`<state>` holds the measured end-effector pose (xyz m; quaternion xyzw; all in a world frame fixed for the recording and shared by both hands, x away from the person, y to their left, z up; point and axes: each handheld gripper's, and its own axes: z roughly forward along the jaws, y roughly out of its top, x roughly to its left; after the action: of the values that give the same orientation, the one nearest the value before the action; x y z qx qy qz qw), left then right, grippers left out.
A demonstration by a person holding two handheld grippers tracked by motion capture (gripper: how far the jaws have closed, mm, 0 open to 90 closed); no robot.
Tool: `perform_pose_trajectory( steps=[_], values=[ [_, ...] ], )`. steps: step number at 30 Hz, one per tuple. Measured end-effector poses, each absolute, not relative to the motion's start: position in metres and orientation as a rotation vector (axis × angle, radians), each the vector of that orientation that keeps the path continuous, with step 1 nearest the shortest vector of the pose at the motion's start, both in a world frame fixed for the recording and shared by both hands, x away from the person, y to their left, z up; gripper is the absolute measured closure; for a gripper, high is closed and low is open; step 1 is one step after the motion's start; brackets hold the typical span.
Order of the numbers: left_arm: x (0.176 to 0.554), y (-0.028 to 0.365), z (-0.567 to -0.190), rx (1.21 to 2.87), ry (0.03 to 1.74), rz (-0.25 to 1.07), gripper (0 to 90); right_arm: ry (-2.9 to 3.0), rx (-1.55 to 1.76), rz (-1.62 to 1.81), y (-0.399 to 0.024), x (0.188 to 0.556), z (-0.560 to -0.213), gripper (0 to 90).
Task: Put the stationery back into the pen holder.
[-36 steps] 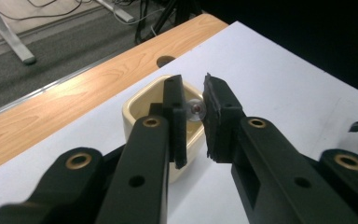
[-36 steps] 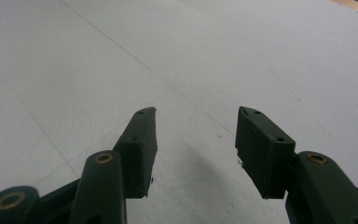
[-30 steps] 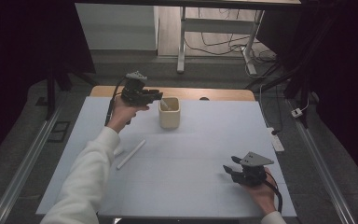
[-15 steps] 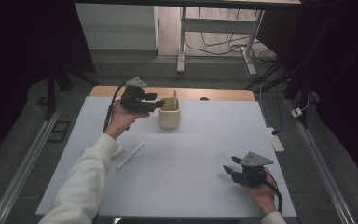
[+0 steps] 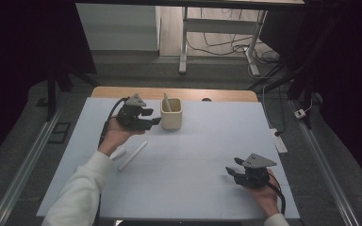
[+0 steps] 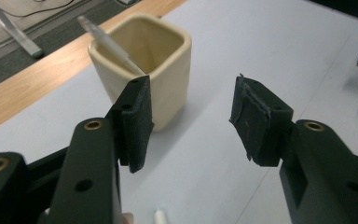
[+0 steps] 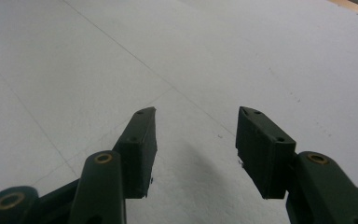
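At the near right edge we rest the right gripper (image 5: 239, 172), jaws apart and empty. Nearer the middle, a white stick (image 5: 132, 156) lies on the mat (image 5: 207, 141), slanting away toward the cup (image 5: 171, 114). Just beyond it, our left gripper (image 5: 152, 120), the closer one, has just opened its empty jaws.

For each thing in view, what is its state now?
Left gripper: open, empty; jaws just opened.
Right gripper: open, empty, low over the table.
Cup: upright.
White stick in cup: leaning on the rim.
White stick on table: lying flat.
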<state>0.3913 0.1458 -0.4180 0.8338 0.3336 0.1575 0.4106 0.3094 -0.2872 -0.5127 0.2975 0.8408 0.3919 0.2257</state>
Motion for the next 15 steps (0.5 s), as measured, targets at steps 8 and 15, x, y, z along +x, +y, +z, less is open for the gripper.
perform_pose_trajectory(
  steps=[8,15],
  values=[
    [0.377,0.152,-0.433,2.123,0.852,0.392,47.4,2.318,0.817,1.08,-0.288,0.309,-0.513,47.6],
    [0.364,0.156,-0.441,2.111,0.838,0.377,47.3,2.319,0.818,1.074,-0.287,0.31,-0.513,47.6]
  ],
)
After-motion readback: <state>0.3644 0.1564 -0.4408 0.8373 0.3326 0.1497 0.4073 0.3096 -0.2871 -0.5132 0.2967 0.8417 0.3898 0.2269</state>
